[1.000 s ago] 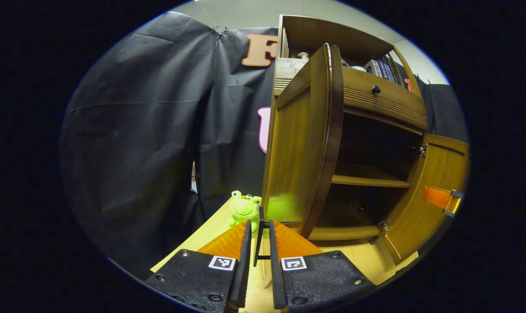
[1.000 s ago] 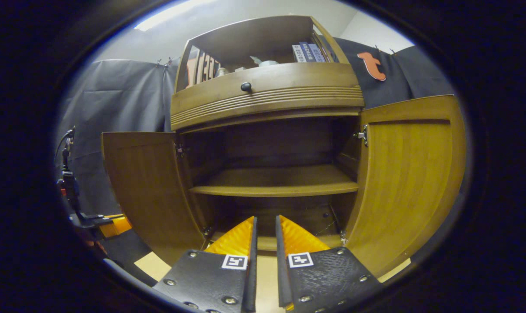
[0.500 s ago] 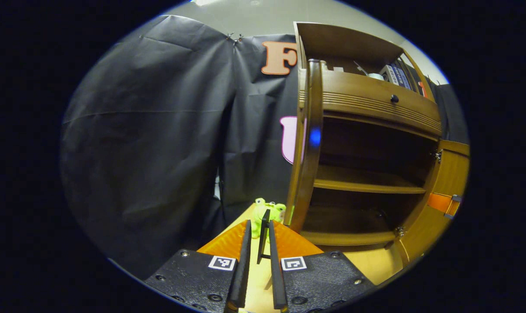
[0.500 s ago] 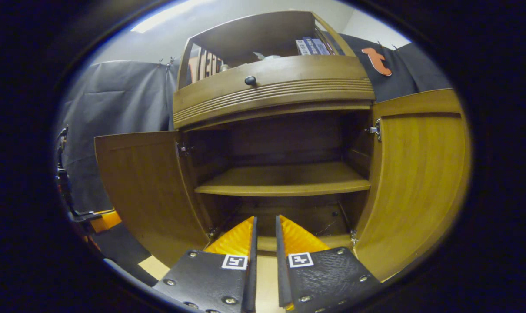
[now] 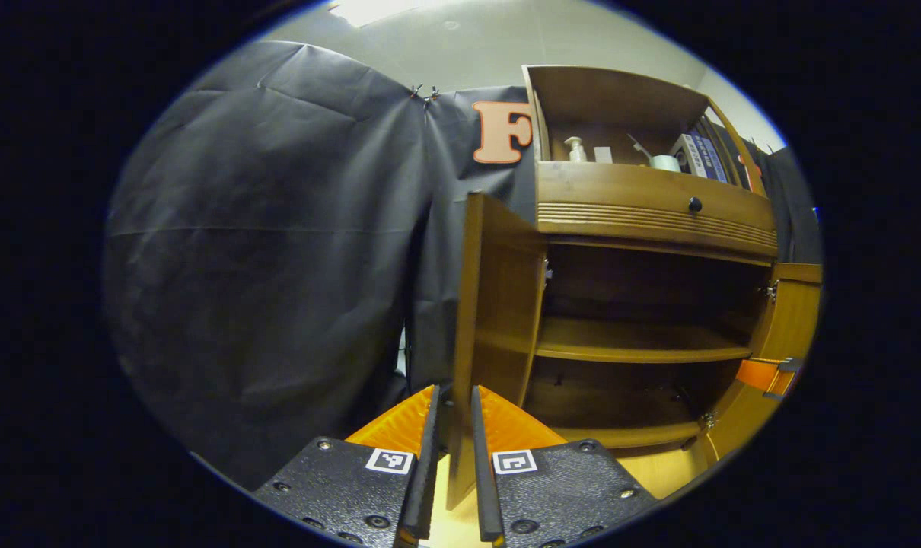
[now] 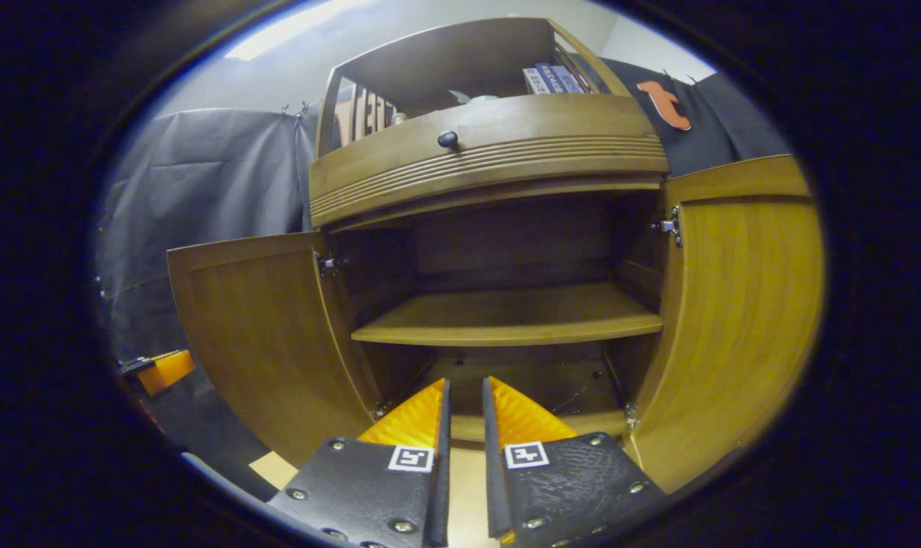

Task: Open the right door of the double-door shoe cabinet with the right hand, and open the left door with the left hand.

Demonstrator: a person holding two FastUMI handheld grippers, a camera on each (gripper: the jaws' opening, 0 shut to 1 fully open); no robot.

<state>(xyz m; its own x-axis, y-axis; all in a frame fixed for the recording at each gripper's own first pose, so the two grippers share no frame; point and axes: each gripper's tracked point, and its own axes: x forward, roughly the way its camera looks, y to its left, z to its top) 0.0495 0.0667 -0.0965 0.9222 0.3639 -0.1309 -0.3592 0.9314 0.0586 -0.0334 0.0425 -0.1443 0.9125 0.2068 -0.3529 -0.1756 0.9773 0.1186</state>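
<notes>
Both doors swung wide: left door [image 6: 262,335] at 9 o'clock, right door [image 6: 734,320] at 3. Left hand-held gripper [image 5: 453,426] nearly closed astride the door's edge, contact unclear; right hand-held gripper [image 6: 464,418] nearly closed, empty. Risk: over-swinging strains hinges.

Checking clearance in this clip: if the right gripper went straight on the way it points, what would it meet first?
The right gripper points between both open doors into the brown wooden shoe cabinet. It would likely meet the cabinet's bottom board under the middle shelf first, though depth is unclear.
</notes>
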